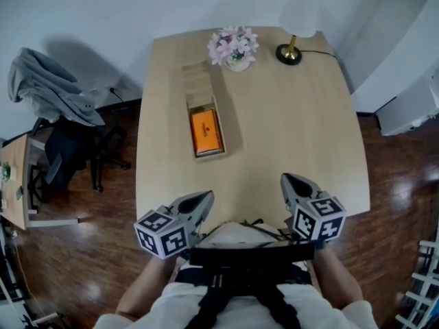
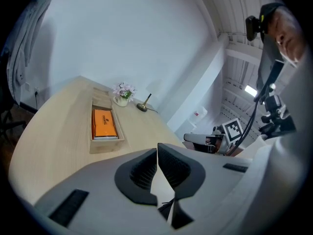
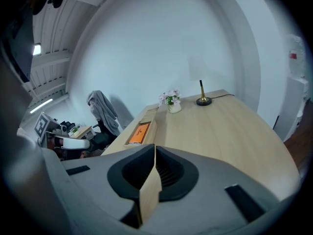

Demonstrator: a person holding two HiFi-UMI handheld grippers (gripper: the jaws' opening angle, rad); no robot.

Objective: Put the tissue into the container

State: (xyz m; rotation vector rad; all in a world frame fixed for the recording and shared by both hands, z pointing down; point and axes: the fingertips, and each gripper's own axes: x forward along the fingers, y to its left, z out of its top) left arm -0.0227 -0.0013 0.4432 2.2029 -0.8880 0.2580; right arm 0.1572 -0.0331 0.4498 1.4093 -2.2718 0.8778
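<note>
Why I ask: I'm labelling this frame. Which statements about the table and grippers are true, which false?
1. The left gripper and right gripper are both shut and empty. True.
2. The orange pack lies on the bare table beside the wooden container. False: it lies inside it.
3. The flower pot stands left of the lamp, at the table's far end. True.
4. A grey jacket hangs over the lamp. False: it hangs over the chair left of the table.

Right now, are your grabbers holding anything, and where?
Nothing is held. The left gripper and the right gripper are both shut, with nothing between their jaws.
</note>
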